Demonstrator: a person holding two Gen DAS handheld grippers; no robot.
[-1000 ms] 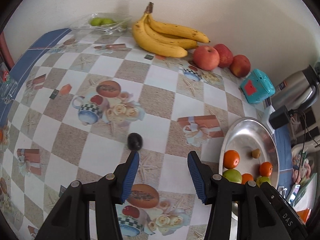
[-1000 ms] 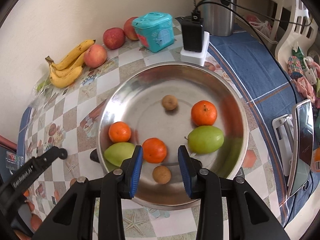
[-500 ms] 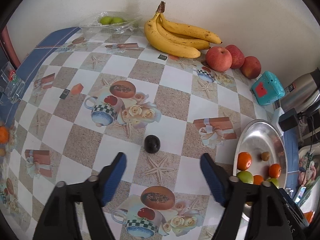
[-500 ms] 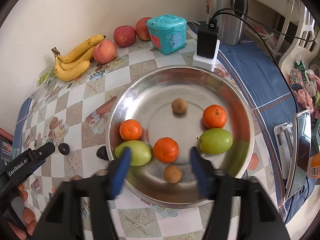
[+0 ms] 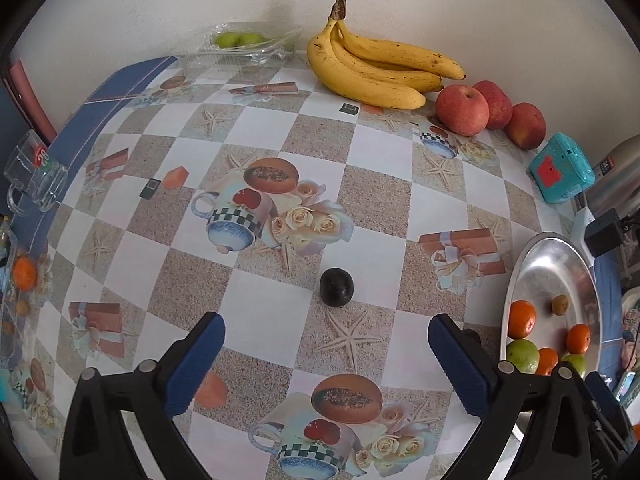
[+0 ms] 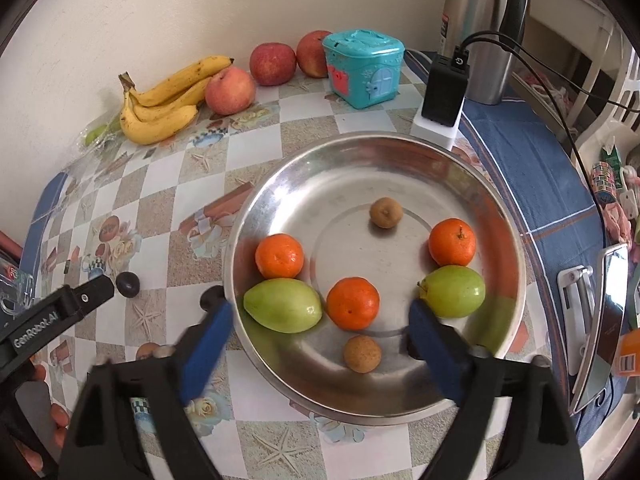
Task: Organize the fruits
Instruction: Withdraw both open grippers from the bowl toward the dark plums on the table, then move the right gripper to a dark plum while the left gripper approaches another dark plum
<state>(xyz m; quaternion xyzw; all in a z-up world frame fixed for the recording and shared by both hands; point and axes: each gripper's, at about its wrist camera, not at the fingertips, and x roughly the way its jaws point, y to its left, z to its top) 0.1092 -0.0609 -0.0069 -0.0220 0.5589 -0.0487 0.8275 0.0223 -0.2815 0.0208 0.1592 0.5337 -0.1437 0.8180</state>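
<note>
Left gripper: jaws opening, empty, above dark plum on counter. Right gripper: jaws opening, empty, over steel plate holding 3 oranges, 2 green fruits.

You are looking at one metal bowl holding three oranges, two green fruits and two small brown fruits. By the wall, one bunch of bananas and three red apples are sitting. Two dark fruits are lying on the table.
</note>
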